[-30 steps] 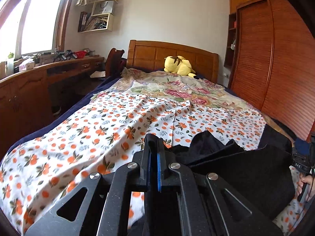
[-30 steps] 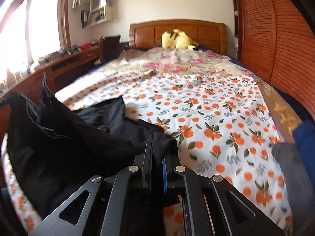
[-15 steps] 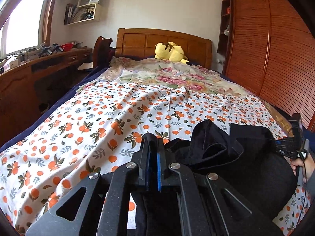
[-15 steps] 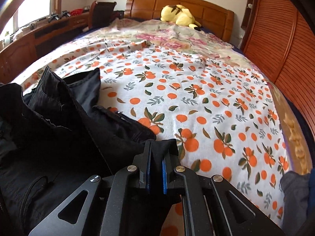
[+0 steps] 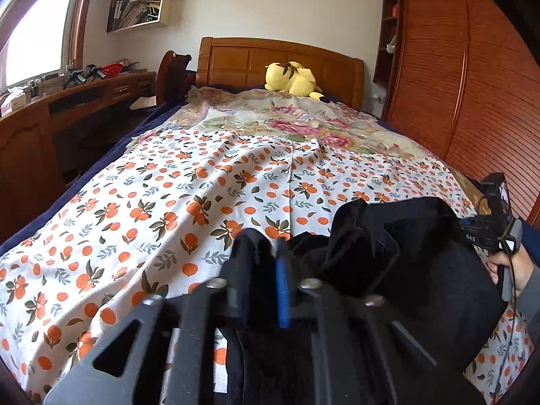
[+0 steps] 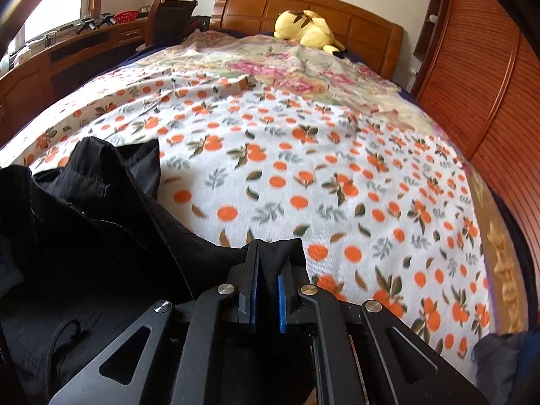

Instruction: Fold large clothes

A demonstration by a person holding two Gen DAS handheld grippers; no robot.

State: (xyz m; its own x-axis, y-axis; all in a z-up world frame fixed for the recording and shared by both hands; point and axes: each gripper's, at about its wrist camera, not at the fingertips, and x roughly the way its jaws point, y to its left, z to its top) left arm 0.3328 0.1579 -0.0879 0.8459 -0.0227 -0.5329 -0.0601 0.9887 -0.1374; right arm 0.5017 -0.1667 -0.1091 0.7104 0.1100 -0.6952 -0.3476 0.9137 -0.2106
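Observation:
A black garment lies bunched at the near end of the bed, on the orange-print sheet. My left gripper hangs low over its left edge. Its jaws are opening, with black cloth still in the gap and no pad pressing on it. In the right wrist view the same garment spreads to the left, and my right gripper is shut on a fold of it just above the sheet. The left wrist view shows the right gripper at the far right, held by a hand.
A yellow plush toy rests against the wooden headboard. A floral quilt covers the far half of the bed. A wooden desk runs along the left, a slatted wardrobe along the right. Grey and blue cloth lies at the near right.
The left jaws have parted; they were pinched on the black cloth before. The right gripper has carried its fold of the garment forward and lower over the sheet.

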